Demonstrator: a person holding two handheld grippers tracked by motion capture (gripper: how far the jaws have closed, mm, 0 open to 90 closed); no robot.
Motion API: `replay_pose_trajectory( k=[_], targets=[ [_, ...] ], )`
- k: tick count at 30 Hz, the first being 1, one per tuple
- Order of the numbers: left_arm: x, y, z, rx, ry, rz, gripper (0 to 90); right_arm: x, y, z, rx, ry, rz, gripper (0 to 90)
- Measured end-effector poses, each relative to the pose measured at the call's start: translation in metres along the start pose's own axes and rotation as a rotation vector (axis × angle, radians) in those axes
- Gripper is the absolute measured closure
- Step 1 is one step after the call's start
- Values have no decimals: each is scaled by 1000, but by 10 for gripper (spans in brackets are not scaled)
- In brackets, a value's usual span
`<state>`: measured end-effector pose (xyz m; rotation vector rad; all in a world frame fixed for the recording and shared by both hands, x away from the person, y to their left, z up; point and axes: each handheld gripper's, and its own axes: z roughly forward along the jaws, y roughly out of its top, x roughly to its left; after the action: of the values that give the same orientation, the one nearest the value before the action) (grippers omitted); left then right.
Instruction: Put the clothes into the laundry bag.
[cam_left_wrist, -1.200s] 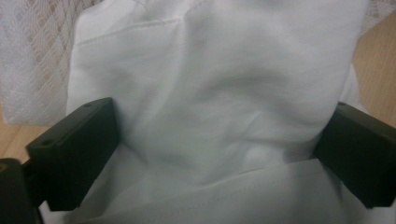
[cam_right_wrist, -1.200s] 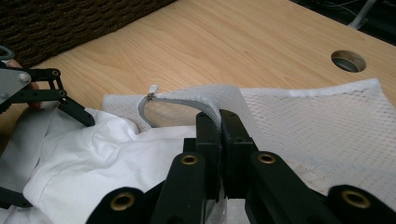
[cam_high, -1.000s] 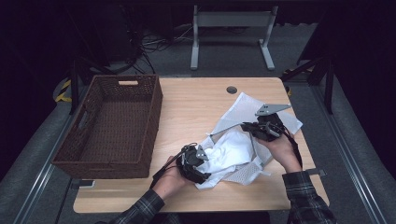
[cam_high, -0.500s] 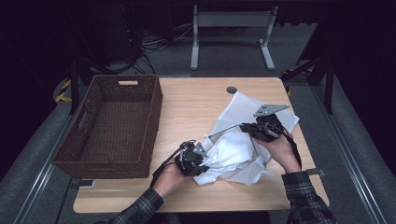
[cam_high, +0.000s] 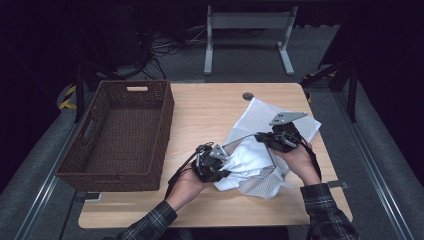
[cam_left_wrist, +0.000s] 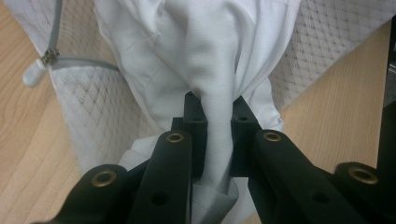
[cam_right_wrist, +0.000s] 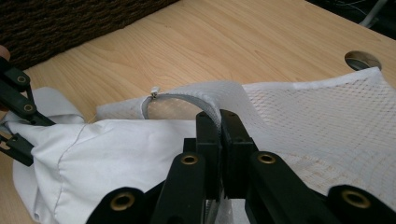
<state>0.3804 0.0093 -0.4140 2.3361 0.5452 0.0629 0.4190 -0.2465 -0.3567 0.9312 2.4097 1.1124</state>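
Observation:
A white mesh laundry bag (cam_high: 261, 113) lies on the right half of the wooden table (cam_high: 210, 110), with a white cloth (cam_high: 249, 161) bunched at its mouth. My left gripper (cam_high: 222, 162) has just closed its jaws, and a fold of the white cloth (cam_left_wrist: 205, 51) is pinched between them (cam_left_wrist: 216, 105). My right gripper (cam_high: 260, 138) is shut on the bag's grey zipper edge (cam_right_wrist: 205, 105), holding it raised above the cloth (cam_right_wrist: 116, 149). The zipper pull (cam_left_wrist: 35, 74) hangs at the left of the left gripper view. Mesh (cam_right_wrist: 327, 116) spreads to the right of the right gripper (cam_right_wrist: 219, 119).
A dark wicker basket (cam_high: 165, 115) stands on the left half of the table, with nothing visible inside. A round cable hole (cam_high: 247, 96) sits near the far edge, just behind the bag. Bare wood lies between basket and bag. Both forearms come in from the near edge.
The left gripper has shut on a fold of the white cloth and lifted slightly toward the bag. The right gripper keeps its hold on the zipper edge in place.

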Motion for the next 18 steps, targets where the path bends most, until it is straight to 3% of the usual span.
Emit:
replay_pose_trajectory(
  k=[18],
  targets=[
    [8,33,14,-49,22,-43,822,2,2,1,-4,17,-10,880]
  ],
)
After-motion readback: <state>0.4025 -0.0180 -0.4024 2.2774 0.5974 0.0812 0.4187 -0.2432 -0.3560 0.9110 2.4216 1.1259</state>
